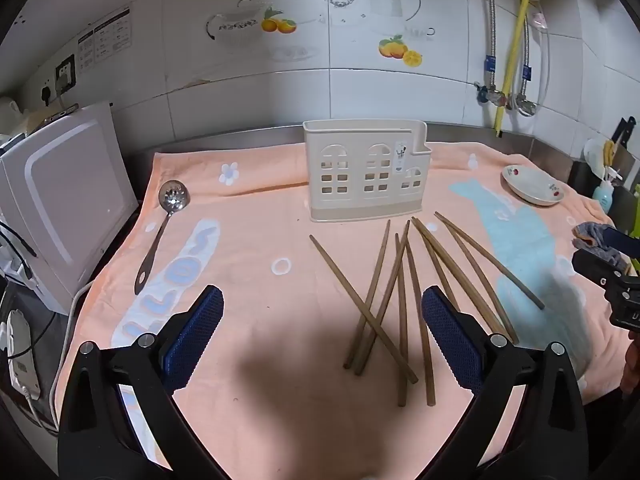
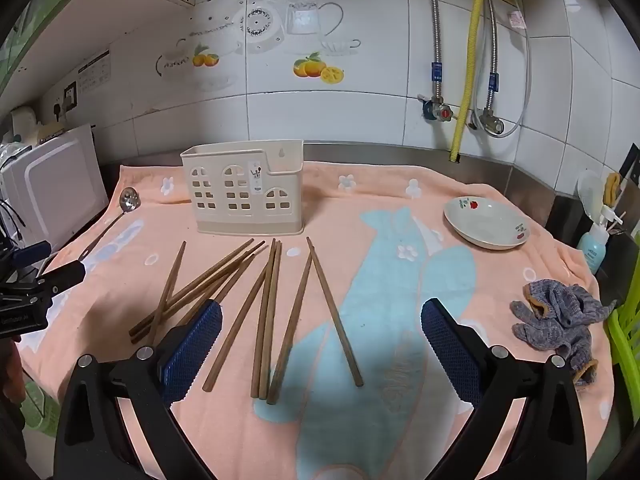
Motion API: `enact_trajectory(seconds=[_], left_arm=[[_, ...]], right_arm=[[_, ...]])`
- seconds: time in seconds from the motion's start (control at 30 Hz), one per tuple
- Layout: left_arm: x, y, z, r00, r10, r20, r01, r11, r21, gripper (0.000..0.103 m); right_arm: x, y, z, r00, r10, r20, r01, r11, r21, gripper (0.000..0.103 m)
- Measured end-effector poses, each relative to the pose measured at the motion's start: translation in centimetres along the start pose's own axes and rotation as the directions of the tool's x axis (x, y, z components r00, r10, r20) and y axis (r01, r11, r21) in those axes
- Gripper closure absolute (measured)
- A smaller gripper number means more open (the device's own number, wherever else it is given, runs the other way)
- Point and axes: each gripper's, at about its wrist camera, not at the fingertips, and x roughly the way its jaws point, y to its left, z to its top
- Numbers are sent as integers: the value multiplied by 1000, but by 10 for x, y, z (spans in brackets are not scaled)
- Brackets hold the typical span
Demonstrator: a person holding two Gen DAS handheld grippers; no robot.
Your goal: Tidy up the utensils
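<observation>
White-tiled kitchen wall (image 1: 440,92) behind; steel counter covered by peach towel (image 1: 256,264) with blue fish print.

Cream holder (image 1: 366,170), upright at rear centre of towel, house-shaped cut-outs facing forward. No utensils visible inside.

Wooden chopsticks (image 1: 400,300) loose on towel in front of holder, fanned and partly crossing; in right wrist view spread from left of centre to centre (image 2: 264,312).

Slotted spoon (image 1: 160,232) flat on left part of towel, bowl toward wall, well apart from chopsticks.

White dish (image 2: 486,226) with red flower marks at right rear of towel. Grey glove (image 2: 560,320) crumpled near right towel edge. White appliance (image 1: 68,204) just beside left towel edge.

Left gripper (image 1: 322,344): fingers spread wide, holding nothing, raised above near ends of chopsticks.

Right gripper (image 2: 320,350): fingers spread wide, holding nothing, raised above towel with several chopstick ends between the pads (image 2: 188,356). Visible also at right edge of left wrist view (image 1: 608,268).
</observation>
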Motion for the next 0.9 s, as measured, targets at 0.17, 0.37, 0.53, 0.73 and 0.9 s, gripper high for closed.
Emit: enact_trajectory(seconds=[0.17, 0.37, 0.53, 0.73, 0.9], left_arm=[[2, 2, 1, 1000, -4, -11, 4, 1000, -7, 5], [-4, 7, 1, 1000, 0, 5, 0, 1000, -5, 5], [-5, 2, 0, 1000, 11, 12, -11, 1000, -3, 5], [-10, 2, 0, 999, -9, 44, 10, 1000, -9, 5], [-17, -1, -1, 996, -28, 85, 29, 1000, -6, 5]], right_arm=[[-1, 0, 0, 1000, 6, 0, -6, 1000, 6, 6], [-2, -1, 0, 1000, 6, 4, -6, 1000, 6, 6], [-5, -2, 2, 1000, 8, 8, -8, 1000, 9, 6], [-9, 0, 2, 999, 14, 30, -14, 1000, 15, 6], [-12, -1, 3, 999, 17, 46, -18, 1000, 20, 6]])
